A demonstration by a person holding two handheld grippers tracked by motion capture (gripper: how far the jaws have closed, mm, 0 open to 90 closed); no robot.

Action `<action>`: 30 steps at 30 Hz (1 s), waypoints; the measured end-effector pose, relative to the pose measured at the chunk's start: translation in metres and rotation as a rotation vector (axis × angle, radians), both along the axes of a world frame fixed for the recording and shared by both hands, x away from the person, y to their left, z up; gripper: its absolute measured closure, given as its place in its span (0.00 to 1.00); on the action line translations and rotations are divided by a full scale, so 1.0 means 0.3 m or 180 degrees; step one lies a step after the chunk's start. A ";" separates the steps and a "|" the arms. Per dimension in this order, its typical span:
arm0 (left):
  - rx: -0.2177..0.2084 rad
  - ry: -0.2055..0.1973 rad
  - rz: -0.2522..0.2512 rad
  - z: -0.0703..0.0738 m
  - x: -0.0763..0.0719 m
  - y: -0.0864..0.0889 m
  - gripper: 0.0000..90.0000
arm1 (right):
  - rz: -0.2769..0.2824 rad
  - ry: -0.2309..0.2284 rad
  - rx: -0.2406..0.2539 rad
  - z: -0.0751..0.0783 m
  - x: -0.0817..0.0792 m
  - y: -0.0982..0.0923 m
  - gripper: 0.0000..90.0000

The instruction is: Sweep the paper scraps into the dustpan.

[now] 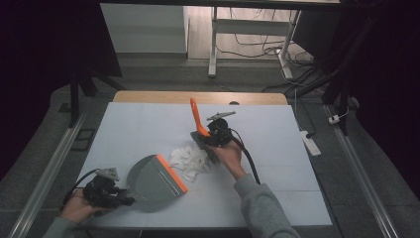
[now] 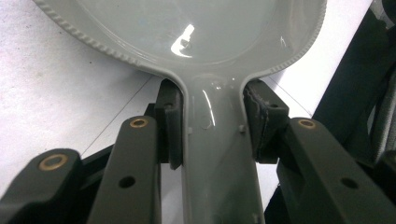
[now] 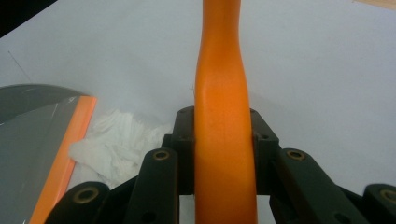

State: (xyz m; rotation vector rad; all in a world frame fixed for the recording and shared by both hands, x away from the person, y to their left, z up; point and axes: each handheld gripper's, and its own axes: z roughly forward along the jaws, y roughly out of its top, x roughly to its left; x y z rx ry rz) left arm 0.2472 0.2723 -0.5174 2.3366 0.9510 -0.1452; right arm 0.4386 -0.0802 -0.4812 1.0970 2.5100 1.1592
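Near the front left corner of the table [image 1: 277, 198], my left gripper [image 1: 106, 191] clamps the grey dustpan [image 1: 153, 181] by its handle, the pan lying flat with its orange lip toward the middle. Just beyond that lip sits a heap of white paper scraps [image 1: 190, 158]. Behind it, mid-table, my right gripper [image 1: 216, 135] grips the orange brush handle [image 1: 197, 118].
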 end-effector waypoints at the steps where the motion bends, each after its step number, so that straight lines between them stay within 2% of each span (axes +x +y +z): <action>1: -0.0003 -0.0001 0.0001 0.000 0.000 -0.001 0.69 | 0.0026 0.0008 -0.0009 -0.002 -0.006 0.014 0.78; 11: -0.0005 0.0001 -0.0008 -0.002 0.003 -0.007 0.69 | 0.0262 0.0048 -0.0011 -0.007 -0.061 0.098 0.78; 21: -0.0003 0.0001 0.0005 0.000 0.003 -0.013 0.69 | 0.0405 0.0055 -0.0009 -0.009 -0.098 0.139 0.78; 30: -0.0009 0.0002 0.0010 -0.001 0.004 -0.016 0.69 | 0.0562 0.0167 0.0108 -0.014 -0.131 0.174 0.78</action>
